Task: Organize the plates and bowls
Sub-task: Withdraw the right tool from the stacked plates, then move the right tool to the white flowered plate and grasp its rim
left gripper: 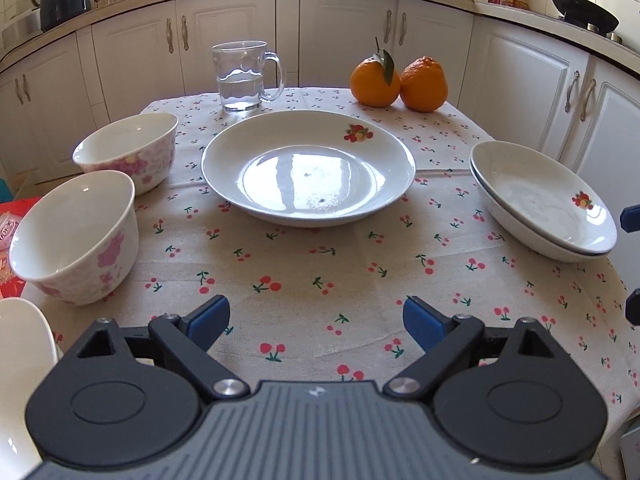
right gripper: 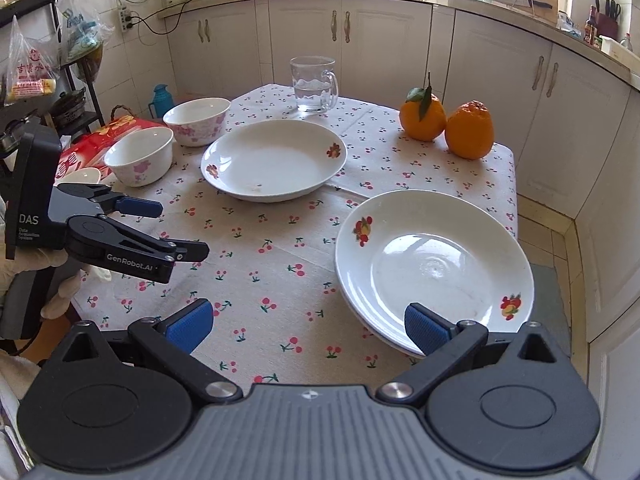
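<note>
A white deep plate (left gripper: 308, 168) (right gripper: 274, 160) lies in the middle of the cherry-print tablecloth (left gripper: 320, 272). Two stacked plates (left gripper: 544, 200) (right gripper: 434, 268) sit at the right edge. Two white bowls with pink flowers stand at the left: a near one (left gripper: 76, 236) (right gripper: 140, 162) and a far one (left gripper: 128, 152) (right gripper: 197, 121). My left gripper (left gripper: 316, 320) (right gripper: 180, 228) is open and empty over the cloth, short of the middle plate. My right gripper (right gripper: 308, 326) is open and empty, its right finger beside the stack's near rim.
A glass mug of water (left gripper: 244, 76) (right gripper: 314, 84) and two oranges (left gripper: 398, 78) (right gripper: 446, 126) stand at the far side. A third white dish edge (left gripper: 20, 344) (right gripper: 82, 176) and a red package (right gripper: 100, 140) lie at the left. Cabinets surround the table.
</note>
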`<state>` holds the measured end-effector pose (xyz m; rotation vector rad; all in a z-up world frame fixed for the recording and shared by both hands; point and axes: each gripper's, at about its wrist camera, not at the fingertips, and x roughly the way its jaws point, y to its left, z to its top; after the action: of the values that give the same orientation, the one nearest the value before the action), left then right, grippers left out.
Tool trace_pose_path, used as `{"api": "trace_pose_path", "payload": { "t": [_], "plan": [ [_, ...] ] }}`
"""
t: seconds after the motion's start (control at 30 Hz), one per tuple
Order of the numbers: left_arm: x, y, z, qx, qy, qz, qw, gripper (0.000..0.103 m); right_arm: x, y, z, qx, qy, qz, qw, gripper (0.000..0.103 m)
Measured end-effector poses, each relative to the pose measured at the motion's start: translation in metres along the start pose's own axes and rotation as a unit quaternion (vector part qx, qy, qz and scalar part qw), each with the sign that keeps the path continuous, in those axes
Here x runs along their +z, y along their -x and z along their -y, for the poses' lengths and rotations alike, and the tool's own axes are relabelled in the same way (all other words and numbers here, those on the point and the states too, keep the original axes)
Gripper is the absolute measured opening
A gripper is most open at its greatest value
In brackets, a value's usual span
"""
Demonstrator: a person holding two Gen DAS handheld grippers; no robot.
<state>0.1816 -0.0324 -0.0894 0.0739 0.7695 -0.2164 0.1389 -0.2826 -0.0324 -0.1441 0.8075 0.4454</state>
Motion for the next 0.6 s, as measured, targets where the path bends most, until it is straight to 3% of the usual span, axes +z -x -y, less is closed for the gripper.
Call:
{"api": "trace_pose_path", "payload": {
  "t": [0.6],
  "plan": [
    [0.008, -0.029, 0.003, 0.007, -0.011, 0.009, 0.9999, 0.102, 0.027, -0.04, -0.007, 0.026, 0.018, -0.016, 0.999, 0.103]
  ]
}}
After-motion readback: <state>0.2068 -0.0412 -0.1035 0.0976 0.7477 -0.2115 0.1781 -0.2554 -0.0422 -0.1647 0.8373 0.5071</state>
